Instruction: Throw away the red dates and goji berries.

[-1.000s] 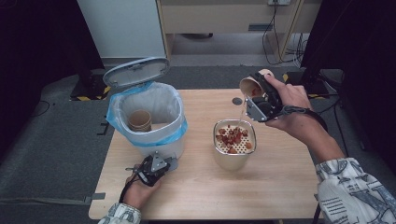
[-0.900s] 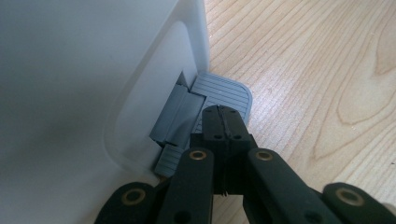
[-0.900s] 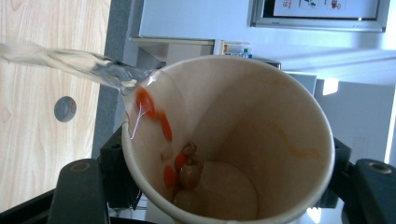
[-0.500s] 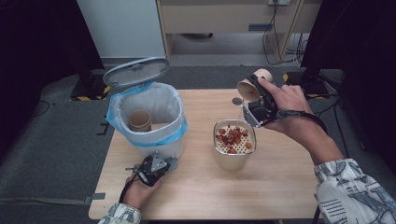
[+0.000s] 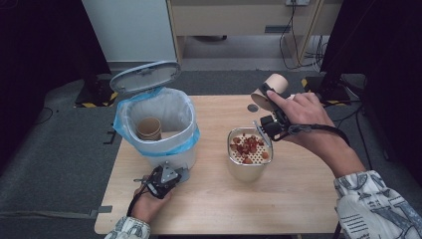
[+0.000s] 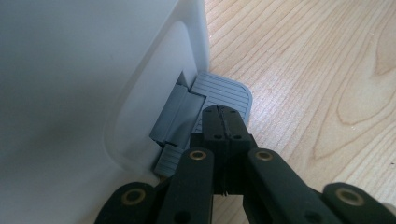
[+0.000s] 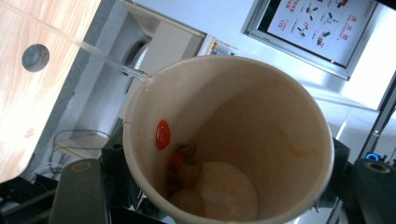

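A: What is nearest?
B: The left gripper (image 5: 166,178), jaws shut and empty, presses the bin's pedal (image 6: 222,93), lid up.
A: And farther?
B: The right gripper's (image 5: 268,107) jaws clamp a paper cup (image 5: 271,90), now lifted off the strainer pot (image 5: 247,152) on the surface; scraps remain inside, so binning likely follows.

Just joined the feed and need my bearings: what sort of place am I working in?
Probably a lab or test room set up for recording, not a kitchen: a bare wooden table on grey carpet, loose cables along the far wall, and an instruction poster on the wall.
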`<state>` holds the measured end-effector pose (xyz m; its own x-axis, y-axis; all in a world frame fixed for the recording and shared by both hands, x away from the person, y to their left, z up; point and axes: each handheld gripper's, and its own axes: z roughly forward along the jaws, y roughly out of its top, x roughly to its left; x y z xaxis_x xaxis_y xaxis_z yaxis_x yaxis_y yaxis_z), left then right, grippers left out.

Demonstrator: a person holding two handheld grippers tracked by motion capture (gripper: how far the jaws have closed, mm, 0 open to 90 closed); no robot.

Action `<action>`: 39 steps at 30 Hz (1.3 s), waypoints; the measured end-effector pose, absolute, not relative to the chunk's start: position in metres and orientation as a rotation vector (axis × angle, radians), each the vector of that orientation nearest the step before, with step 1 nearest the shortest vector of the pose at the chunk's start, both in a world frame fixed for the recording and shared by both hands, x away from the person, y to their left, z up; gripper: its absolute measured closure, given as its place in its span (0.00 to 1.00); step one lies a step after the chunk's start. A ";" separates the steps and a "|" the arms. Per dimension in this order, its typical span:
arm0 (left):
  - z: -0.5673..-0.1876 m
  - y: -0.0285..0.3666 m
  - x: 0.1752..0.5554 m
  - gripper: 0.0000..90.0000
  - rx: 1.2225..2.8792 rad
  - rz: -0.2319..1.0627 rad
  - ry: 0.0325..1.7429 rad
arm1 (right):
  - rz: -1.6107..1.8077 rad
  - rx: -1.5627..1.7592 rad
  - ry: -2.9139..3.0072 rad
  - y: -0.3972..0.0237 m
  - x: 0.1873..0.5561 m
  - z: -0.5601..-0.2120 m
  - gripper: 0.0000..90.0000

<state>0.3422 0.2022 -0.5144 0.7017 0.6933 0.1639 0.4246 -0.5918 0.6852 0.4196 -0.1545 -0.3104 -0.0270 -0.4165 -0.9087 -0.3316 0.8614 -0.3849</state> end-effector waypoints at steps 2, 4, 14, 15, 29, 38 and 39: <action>-0.514 0.202 0.342 1.00 2.282 0.559 0.849 | -0.093 -0.611 1.618 -0.153 0.420 -0.311 0.33; -0.514 0.202 0.342 1.00 2.282 0.559 0.849 | -0.104 -0.618 1.608 -0.153 0.420 -0.311 0.33; -0.514 0.202 0.342 1.00 2.282 0.560 0.849 | -0.111 -0.626 1.596 -0.152 0.419 -0.311 0.33; -0.514 0.202 0.342 1.00 2.282 0.560 0.850 | -0.111 -0.624 1.597 -0.152 0.419 -0.310 0.33; -0.514 0.202 0.342 1.00 2.282 0.560 0.849 | -0.138 -0.642 1.562 -0.150 0.419 -0.310 0.34; -0.514 0.202 0.342 1.00 2.282 0.560 0.849 | -0.160 -0.663 1.543 -0.148 0.418 -0.312 0.34; -0.514 0.202 0.342 1.00 2.282 0.560 0.849 | -0.166 -0.671 1.537 -0.148 0.418 -0.312 0.34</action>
<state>0.3422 0.2022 -0.5144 0.7018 0.6932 0.1644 0.4244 -0.5921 0.6851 0.4181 -0.1479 -0.3120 0.0622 -0.5024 -0.8624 -0.3070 0.8125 -0.4955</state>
